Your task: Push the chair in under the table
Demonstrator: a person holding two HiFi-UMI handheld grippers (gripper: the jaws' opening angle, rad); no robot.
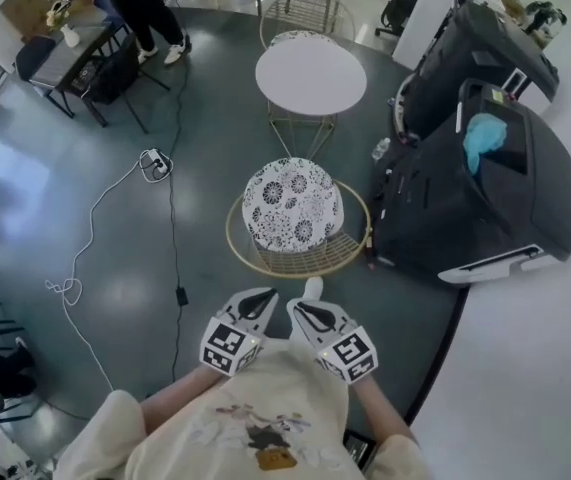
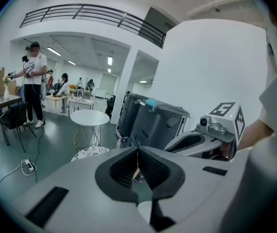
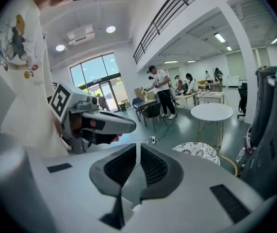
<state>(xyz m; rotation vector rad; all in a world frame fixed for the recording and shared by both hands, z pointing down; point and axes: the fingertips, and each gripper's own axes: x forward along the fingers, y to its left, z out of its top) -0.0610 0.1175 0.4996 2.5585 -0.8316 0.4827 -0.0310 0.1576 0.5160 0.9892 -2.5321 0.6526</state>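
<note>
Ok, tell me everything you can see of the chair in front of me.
The chair is round: a domed cushion in a black-and-white floral print sits in a gold wire frame with a hoop rim and what looks like a wire back on the near side. It stands upright on the dark floor, apart from the round white table beyond it, close beside a big black machine. Neither the left gripper nor the right gripper touches it.

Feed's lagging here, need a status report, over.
Left gripper shut, empty; right gripper shut, empty. Gold-wire chair with black-and-white patterned cushion short of round white table, untouched. Large black cases close on chair's right.
</note>
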